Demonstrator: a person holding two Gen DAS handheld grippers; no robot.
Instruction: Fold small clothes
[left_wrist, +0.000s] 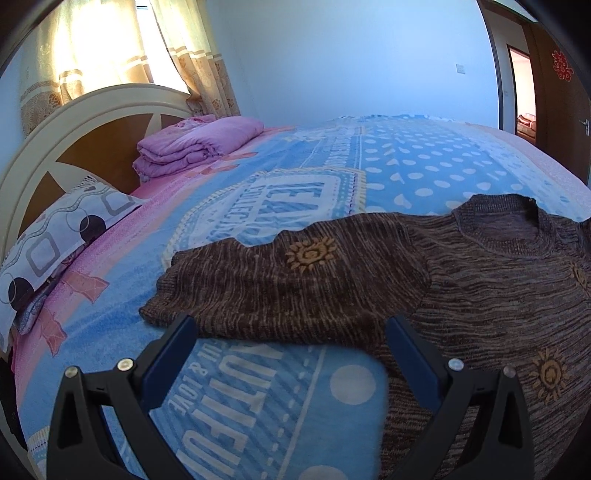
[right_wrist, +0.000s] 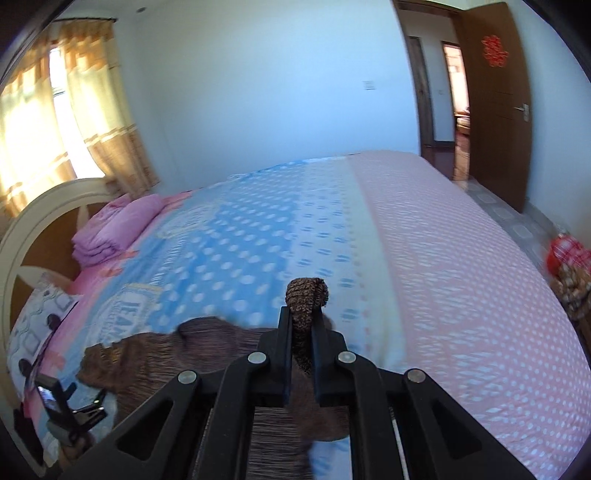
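A small brown knitted sweater (left_wrist: 461, 280) with orange sun motifs lies flat on the blue and pink bedspread (left_wrist: 280, 398), its left sleeve (left_wrist: 280, 280) stretched out sideways. My left gripper (left_wrist: 291, 328) stands open just before that sleeve's near edge, with nothing between its fingers. In the right wrist view my right gripper (right_wrist: 300, 328) is shut on a bunched sleeve end (right_wrist: 307, 293) of the sweater (right_wrist: 177, 354), lifted above the bed. The left gripper (right_wrist: 74, 410) shows small at that view's lower left.
A folded purple quilt (left_wrist: 195, 147) and a patterned pillow (left_wrist: 62, 236) lie by the cream headboard (left_wrist: 92, 110). Curtains hang behind it. An open brown door (right_wrist: 495, 110) stands at the far right, with a red bundle (right_wrist: 569, 254) on the floor beside the bed.
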